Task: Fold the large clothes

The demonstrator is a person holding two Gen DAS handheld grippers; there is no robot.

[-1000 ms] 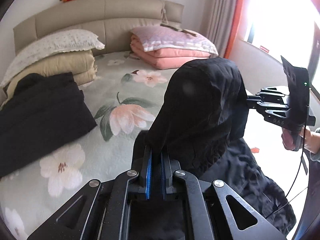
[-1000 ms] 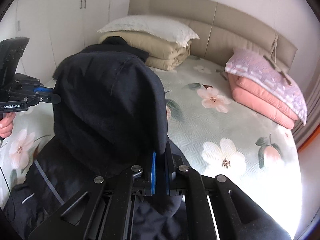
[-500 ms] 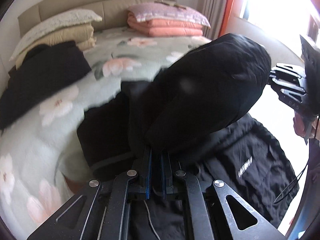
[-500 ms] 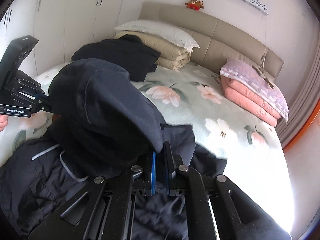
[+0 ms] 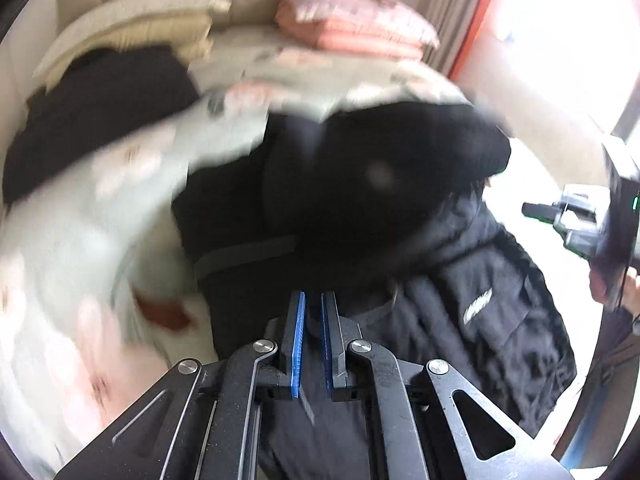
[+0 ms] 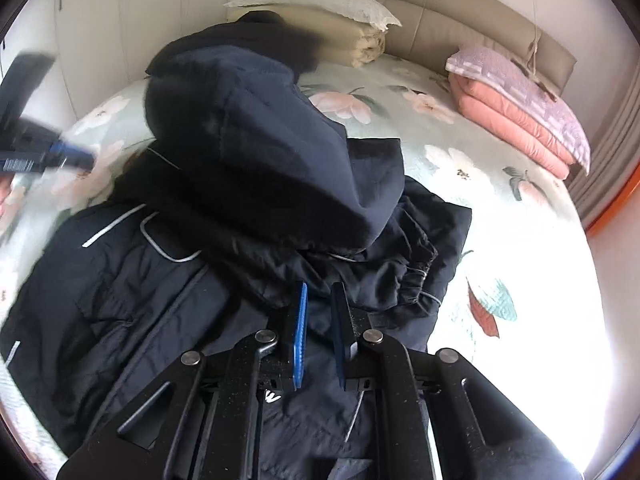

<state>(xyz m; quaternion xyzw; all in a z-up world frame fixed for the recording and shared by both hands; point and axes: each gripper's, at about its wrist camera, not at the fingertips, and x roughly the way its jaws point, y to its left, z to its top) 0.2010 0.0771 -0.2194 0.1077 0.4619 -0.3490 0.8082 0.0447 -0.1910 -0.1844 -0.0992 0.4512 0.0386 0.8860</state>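
Jacket (image 6: 224, 280) on bed (image 6: 500, 208), hood (image 6: 256, 148) folded over.

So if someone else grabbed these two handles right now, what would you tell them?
Left gripper: narrowly parted, holding nothing, clear of the cloth; its view is blurred.
Right gripper: open, empty, just above the garment.
The dark navy padded hooded jacket lies front up on the floral-sheeted bed; its hood is turned down over the chest.
A black folded garment already sits by the pillows.
Done: hood folded in.
Left: probably the sleeves and sides, then fold the body over.
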